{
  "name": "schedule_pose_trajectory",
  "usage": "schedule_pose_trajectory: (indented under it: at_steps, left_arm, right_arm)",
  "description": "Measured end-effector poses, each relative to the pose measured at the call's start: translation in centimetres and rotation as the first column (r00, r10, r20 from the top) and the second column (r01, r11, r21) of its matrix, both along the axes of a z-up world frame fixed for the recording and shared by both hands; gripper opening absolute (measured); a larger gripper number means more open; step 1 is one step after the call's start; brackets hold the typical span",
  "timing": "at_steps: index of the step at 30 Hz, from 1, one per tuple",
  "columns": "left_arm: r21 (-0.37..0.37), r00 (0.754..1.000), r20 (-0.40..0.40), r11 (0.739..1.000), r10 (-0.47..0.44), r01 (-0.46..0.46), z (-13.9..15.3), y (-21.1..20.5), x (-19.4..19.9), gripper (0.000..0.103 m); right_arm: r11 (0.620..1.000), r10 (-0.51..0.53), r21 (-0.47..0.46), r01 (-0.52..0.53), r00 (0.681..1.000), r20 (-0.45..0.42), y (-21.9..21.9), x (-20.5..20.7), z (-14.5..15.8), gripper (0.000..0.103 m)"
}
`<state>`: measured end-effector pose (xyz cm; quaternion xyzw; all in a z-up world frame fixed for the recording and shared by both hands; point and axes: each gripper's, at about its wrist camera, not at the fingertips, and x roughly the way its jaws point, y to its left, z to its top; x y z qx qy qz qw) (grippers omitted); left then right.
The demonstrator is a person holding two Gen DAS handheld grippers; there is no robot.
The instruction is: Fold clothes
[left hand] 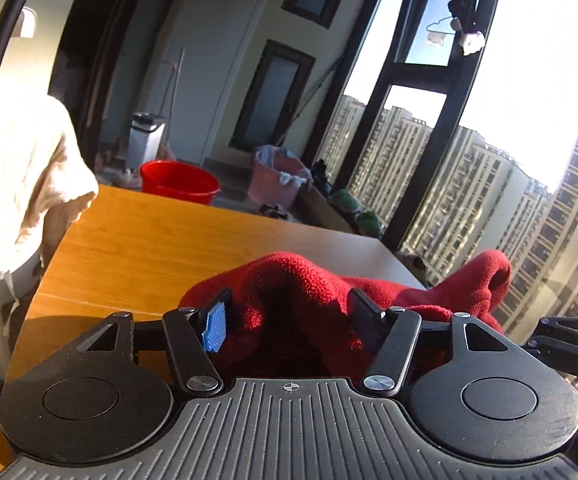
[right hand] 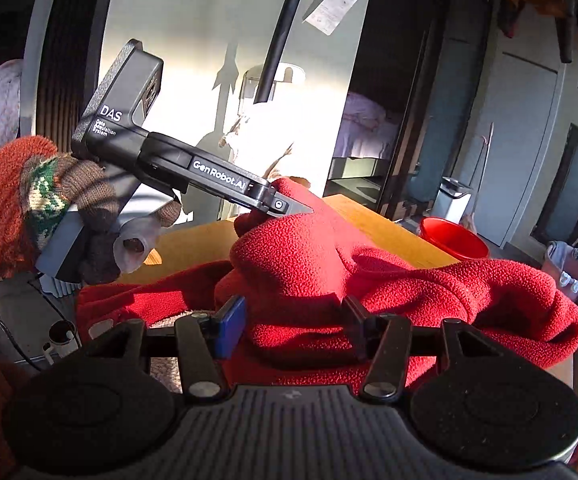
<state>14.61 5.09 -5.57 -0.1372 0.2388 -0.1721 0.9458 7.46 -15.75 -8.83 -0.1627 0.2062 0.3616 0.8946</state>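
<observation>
A red fleece garment lies bunched on the wooden table. My left gripper has its jaws wide apart with a raised fold of the fleece between them, not pinched. In the right wrist view the left gripper shows from the side, held by a gloved hand, its tip at the top of the fleece mound. My right gripper has its jaws apart around a thick fold of the same fleece.
A cream cloth hangs at the table's left. A red bucket and a pink basket stand on the floor beyond the far edge. Tall windows run along the right.
</observation>
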Motion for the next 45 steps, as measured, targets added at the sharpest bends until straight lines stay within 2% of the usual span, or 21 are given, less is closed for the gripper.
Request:
schedule_pose_trajectory:
  at_steps: [2,5,7,10,11,13,14,17,18,20,21,24,27,30,33,36,37,38,39,42,45]
  left_arm:
    - [-0.008,1.0,-0.007,1.0,0.003,-0.003,-0.6,0.2,-0.4,0.062]
    - [0.001,1.0,0.002,1.0,0.009,-0.009,-0.8,0.0,-1.0,0.062]
    - [0.004,1.0,0.006,1.0,0.01,-0.01,-0.9,0.1,-1.2,0.062]
    - [0.002,1.0,-0.002,1.0,-0.001,0.001,-1.1,0.3,-1.3,0.062]
    - [0.011,1.0,-0.004,1.0,0.0,0.0,-1.1,0.2,-1.3,0.062]
    - [0.018,1.0,-0.008,1.0,-0.009,0.009,-1.1,0.2,-1.2,0.062]
    - [0.016,1.0,-0.008,1.0,-0.018,0.018,-0.8,0.5,-1.3,0.063]
    - [-0.021,0.999,0.007,0.999,-0.035,0.036,0.6,2.2,-1.5,0.068]
    - [-0.053,0.999,0.022,0.998,-0.029,0.03,1.5,3.1,-1.6,0.07]
    - [-0.126,0.999,0.034,0.992,-0.01,0.015,3.1,4.9,-1.0,0.093]
    - [-0.162,0.999,0.039,0.987,-0.001,0.007,4.0,5.8,-0.6,0.097]
    - [-0.189,0.999,-0.005,0.981,-0.045,0.043,4.5,6.0,1.7,0.099]
    - [-0.165,0.991,-0.113,0.985,-0.067,0.048,2.9,5.0,4.0,0.099]
    - [-0.128,0.972,-0.213,0.989,-0.101,0.075,0.3,3.6,5.1,0.096]
    - [-0.062,0.967,-0.225,0.992,-0.123,0.112,-0.8,2.7,3.9,0.084]
    - [0.028,0.968,-0.213,0.99,-0.132,0.142,-1.1,1.7,2.2,0.078]
    - [0.049,0.97,-0.208,0.989,-0.129,0.142,-1.1,1.5,1.7,0.078]
    - [0.07,0.971,-0.203,0.987,-0.126,0.142,-1.1,1.3,1.2,0.078]
    - [0.079,0.973,-0.199,0.987,-0.119,0.137,-1.0,1.1,1.0,0.078]
    - [0.102,0.978,-0.186,0.988,-0.096,0.116,-0.9,0.7,0.4,0.078]
    - [0.116,0.982,-0.174,0.988,-0.076,0.097,-0.7,0.4,0.2,0.079]
  right_arm:
    - [0.996,-0.046,0.074,0.048,0.999,-0.021,-1.8,0.4,1.7,0.076]
    - [0.95,-0.256,0.174,0.258,0.966,-0.036,-4.4,3.4,3.5,0.09]
    - [0.86,-0.405,0.27,0.432,0.901,-0.153,-6.9,6.8,3.2,0.091]
    - [0.7,-0.515,0.362,0.615,0.787,-0.341,-10.3,11.0,1.2,0.091]
    - [0.656,-0.528,0.372,0.657,0.751,-0.396,-11.1,12.4,0.4,0.091]
    - [0.595,-0.434,0.393,0.7,0.693,-0.576,-12.7,14.3,-2.2,0.089]
    - [0.577,-0.384,0.407,0.708,0.675,-0.63,-13.1,14.4,-3.3,0.079]
    - [0.636,-0.402,0.39,0.666,0.717,-0.57,-13.3,12.2,-3.9,0.052]
    - [0.649,-0.392,0.396,0.65,0.731,-0.559,-13.4,11.2,-3.9,0.05]
    - [0.673,-0.369,0.408,0.617,0.758,-0.538,-13.6,9.1,-3.8,0.044]
    - [0.689,-0.359,0.407,0.599,0.771,-0.527,-13.3,8.1,-3.8,0.043]
    - [0.752,-0.354,0.377,0.541,0.814,-0.461,-12.4,5.7,-4.0,0.041]
    - [0.786,-0.343,0.354,0.506,0.835,-0.431,-12.0,3.3,-4.2,0.041]
    - [0.783,-0.325,0.353,0.513,0.82,-0.471,-12.4,1.6,-5.4,0.041]
    - [0.767,-0.3,0.366,0.527,0.799,-0.522,-13.4,1.1,-5.9,0.043]
    - [0.708,-0.263,0.437,0.555,0.781,-0.567,-15.6,1.1,-4.2,0.055]
    - [0.672,-0.271,0.464,0.577,0.775,-0.57,-16.4,1.3,-3.1,0.065]
    - [0.657,-0.289,0.471,0.589,0.773,-0.565,-16.8,1.8,-2.3,0.074]
    - [0.642,-0.307,0.476,0.602,0.77,-0.559,-17.2,2.2,-1.6,0.076]
    - [0.664,-0.396,0.393,0.636,0.745,-0.538,-16.0,4.2,-1.2,0.079]
    - [0.703,-0.393,0.269,0.658,0.675,-0.625,-14.0,5.5,-4.2,0.079]
